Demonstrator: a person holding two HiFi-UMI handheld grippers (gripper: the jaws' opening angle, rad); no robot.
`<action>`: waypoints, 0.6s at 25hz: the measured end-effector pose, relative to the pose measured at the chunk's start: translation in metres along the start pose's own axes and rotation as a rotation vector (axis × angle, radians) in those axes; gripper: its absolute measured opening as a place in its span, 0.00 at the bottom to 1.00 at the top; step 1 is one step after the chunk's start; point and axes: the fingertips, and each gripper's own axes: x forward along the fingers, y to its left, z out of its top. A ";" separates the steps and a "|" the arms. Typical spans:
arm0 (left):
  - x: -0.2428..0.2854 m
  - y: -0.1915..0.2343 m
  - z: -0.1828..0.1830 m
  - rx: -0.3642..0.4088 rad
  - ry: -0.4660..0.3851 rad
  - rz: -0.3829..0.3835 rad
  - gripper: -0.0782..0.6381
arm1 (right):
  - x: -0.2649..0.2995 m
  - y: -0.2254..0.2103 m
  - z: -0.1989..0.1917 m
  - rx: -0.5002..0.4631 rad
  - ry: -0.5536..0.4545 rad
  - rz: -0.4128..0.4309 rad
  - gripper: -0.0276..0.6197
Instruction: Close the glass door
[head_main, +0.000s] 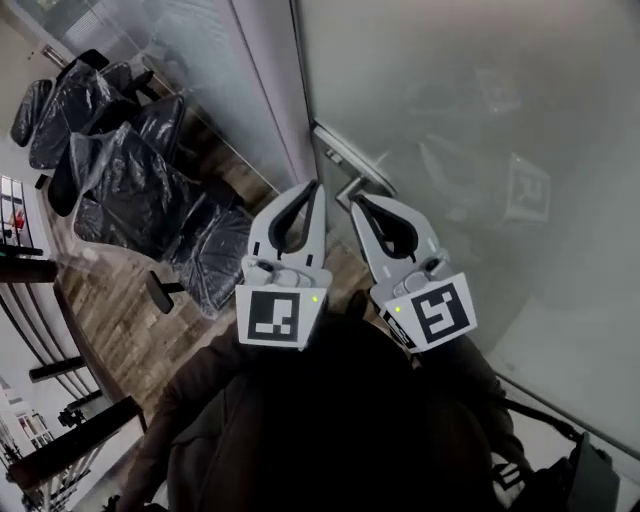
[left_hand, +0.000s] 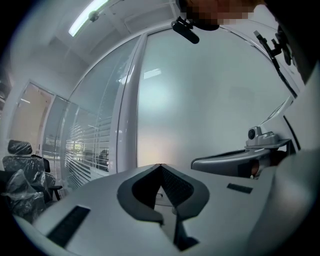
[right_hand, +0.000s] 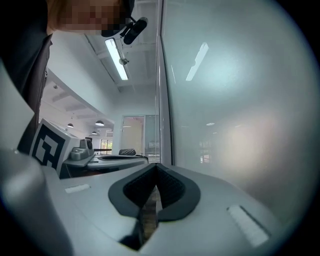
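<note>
Hovering near the handle (head_main: 350, 158) of the frosted glass door (head_main: 480, 130) filling the frame's upper right, the left gripper (head_main: 317, 186) and right gripper (head_main: 354, 199) have their jaws pressed together, empty. The door looks nearly shut, but I cannot tell whether it is latched.

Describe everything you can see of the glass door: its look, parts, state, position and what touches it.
The glass door is a tall frosted grey-white pane that faintly mirrors the grippers. A silver lever handle sits near its edge. Both the left gripper and right gripper, jaws together and empty, point at it near the handle; contact cannot be told.
</note>
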 end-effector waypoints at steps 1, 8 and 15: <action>0.001 0.001 0.001 0.008 -0.019 -0.002 0.10 | 0.002 0.000 -0.002 0.003 -0.005 -0.004 0.05; 0.001 -0.009 0.002 0.019 -0.044 -0.036 0.10 | -0.003 -0.002 -0.003 0.018 0.007 -0.032 0.05; 0.006 -0.013 0.001 0.006 -0.049 -0.044 0.10 | -0.007 -0.005 -0.005 0.001 0.014 -0.042 0.04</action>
